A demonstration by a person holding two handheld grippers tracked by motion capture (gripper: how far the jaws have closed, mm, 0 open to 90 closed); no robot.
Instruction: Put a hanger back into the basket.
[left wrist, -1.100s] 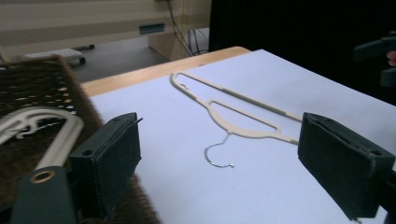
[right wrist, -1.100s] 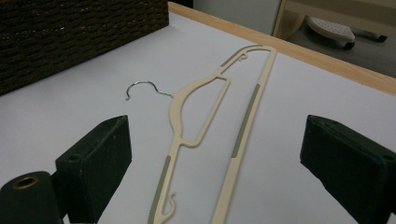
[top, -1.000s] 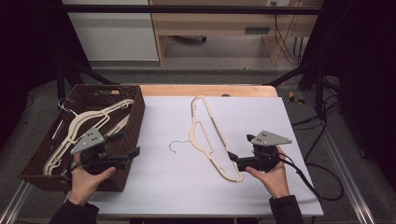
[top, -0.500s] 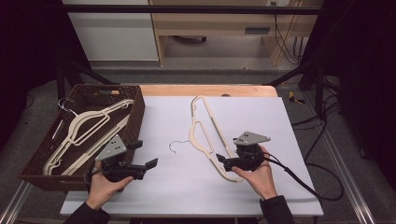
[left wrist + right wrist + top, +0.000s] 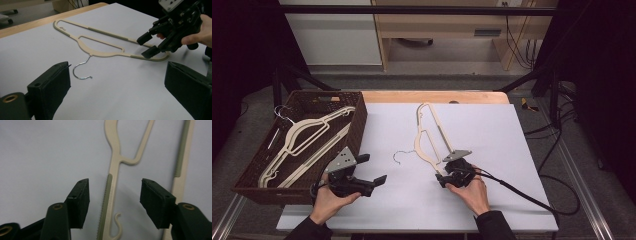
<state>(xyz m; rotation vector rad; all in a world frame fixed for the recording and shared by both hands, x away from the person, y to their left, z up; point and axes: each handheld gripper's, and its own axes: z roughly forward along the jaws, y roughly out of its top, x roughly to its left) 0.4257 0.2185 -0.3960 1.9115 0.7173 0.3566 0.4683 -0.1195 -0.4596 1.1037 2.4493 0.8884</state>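
Observation:
A cream plastic hanger (image 5: 428,134) with a metal hook (image 5: 401,155) lies flat on the white table top (image 5: 492,125). My right gripper (image 5: 441,179) stands open at the hanger's near end. In the right gripper view my right gripper (image 5: 115,201) has the hanger's ribbed arm (image 5: 108,195) between its jaws, untouched. My left gripper (image 5: 373,169) hovers open left of the hook, with nothing in it. From the left gripper view my left gripper (image 5: 117,85) faces the hook (image 5: 81,72) and the hanger (image 5: 100,53), with the right gripper (image 5: 148,45) beyond.
A dark wicker basket (image 5: 358,125) stands at the table's left edge and holds more cream hangers (image 5: 304,141). A black cable (image 5: 522,192) trails from the right gripper off the table's right side. A wooden strip (image 5: 432,96) borders the far edge.
My left gripper has moved right, from over the basket out onto the table toward the hook. My right gripper has slid left up to the hanger's near end.

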